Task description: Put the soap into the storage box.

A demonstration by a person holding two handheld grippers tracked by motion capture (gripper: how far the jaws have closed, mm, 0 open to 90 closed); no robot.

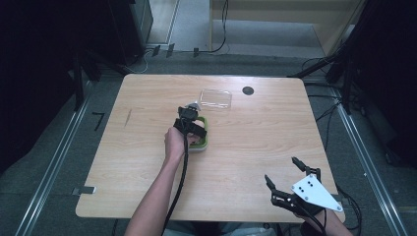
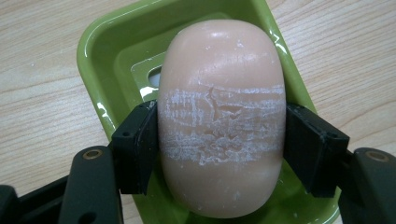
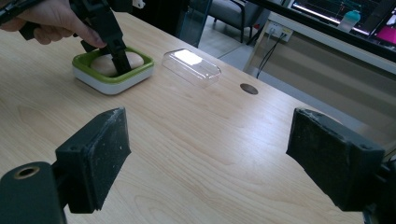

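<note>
A pale pink bar of soap (image 2: 222,116) sits in a green soap dish (image 2: 107,42) with a white base. My left gripper (image 2: 222,140) is shut on the soap, one black pad pressed on each long side. In the high view this gripper (image 1: 194,129) points down into the dish (image 1: 200,145) near the table's middle. The right gripper view shows the soap (image 3: 105,63) low inside the dish (image 3: 112,81). My right gripper (image 1: 280,168) hovers open near the front right corner, with nothing between its pads (image 3: 98,154).
A clear plastic lid (image 1: 216,98) lies just beyond the dish, toward the far edge. A dark round hole (image 1: 248,90) marks the tabletop to the lid's right. Bare light wood lies between the two grippers. Cables and dark stands surround the table.
</note>
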